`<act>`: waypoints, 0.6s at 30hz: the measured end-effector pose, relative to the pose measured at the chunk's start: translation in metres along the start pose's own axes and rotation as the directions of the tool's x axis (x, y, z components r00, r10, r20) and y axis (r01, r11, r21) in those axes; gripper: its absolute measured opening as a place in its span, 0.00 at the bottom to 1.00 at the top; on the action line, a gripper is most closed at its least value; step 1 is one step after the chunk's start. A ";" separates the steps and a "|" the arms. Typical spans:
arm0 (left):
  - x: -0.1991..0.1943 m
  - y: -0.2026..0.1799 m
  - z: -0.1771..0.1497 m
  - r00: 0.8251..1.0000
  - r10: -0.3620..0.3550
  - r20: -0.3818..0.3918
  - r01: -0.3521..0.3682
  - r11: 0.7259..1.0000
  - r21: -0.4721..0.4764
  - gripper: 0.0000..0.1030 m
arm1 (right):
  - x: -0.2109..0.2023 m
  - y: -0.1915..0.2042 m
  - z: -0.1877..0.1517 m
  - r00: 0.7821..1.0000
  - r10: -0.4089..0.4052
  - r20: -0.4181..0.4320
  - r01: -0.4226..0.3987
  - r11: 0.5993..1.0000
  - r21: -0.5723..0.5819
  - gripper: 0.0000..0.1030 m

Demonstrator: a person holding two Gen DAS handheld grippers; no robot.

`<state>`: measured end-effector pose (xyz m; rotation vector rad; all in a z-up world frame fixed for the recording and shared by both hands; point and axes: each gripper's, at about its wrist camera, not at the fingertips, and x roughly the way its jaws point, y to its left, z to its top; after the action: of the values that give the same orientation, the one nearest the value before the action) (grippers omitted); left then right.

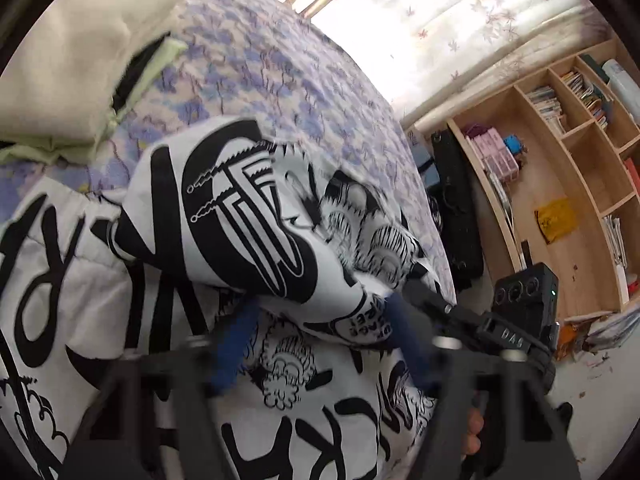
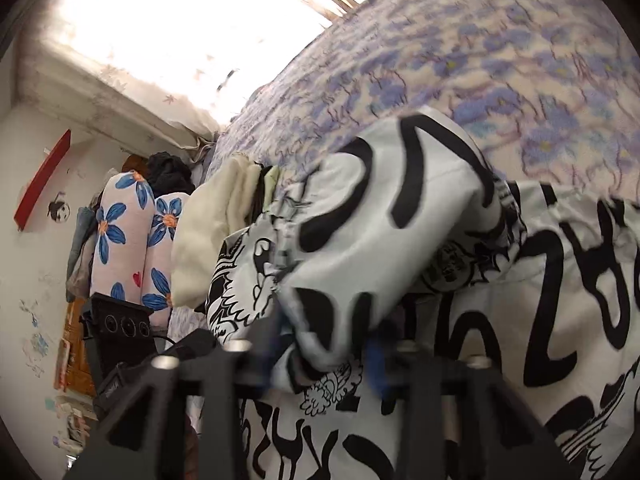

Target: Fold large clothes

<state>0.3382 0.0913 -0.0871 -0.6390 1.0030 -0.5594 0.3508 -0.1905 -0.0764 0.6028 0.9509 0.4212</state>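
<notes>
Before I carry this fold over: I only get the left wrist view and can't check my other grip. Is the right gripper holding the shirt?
Observer: Yes, the right gripper is shut on a bunched fold of the shirt.
Operator: What's past the cream pile?
Observer: Two blue-flowered pillows sit right beside it, on the side toward the wall.
Operator: Anything on that wall?
Observer: A red shelf is mounted on it.
</notes>
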 end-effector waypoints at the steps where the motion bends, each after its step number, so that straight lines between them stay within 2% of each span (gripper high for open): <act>1: -0.002 -0.004 0.002 1.000 0.018 0.014 -0.018 1.000 0.005 0.07 | -0.002 0.003 0.001 1.000 -0.004 0.011 0.004 1.000 -0.005 0.10; 5: -0.018 -0.019 0.008 0.997 0.047 0.065 -0.047 0.999 0.000 0.05 | -0.017 0.022 -0.002 0.998 0.044 0.044 -0.042 0.998 -0.040 0.09; 10: -0.052 -0.034 -0.001 0.996 0.023 0.088 -0.023 1.000 -0.006 0.05 | -0.044 0.043 -0.028 0.990 0.124 0.069 -0.117 0.988 -0.101 0.09; 15: -0.072 -0.023 -0.049 0.999 0.052 0.010 -0.053 0.997 0.050 0.04 | -0.054 0.045 -0.083 0.996 0.087 0.020 -0.080 0.973 -0.215 0.09; 18: -0.074 -0.010 -0.085 0.996 0.070 -0.063 -0.065 0.995 0.077 0.02 | -0.055 0.031 -0.127 0.997 0.070 -0.038 -0.077 0.970 -0.228 0.08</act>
<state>0.2288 0.1162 -0.0701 -0.5216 1.0565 -0.5587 0.2125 -0.1622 -0.0781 0.4225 0.8947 0.5992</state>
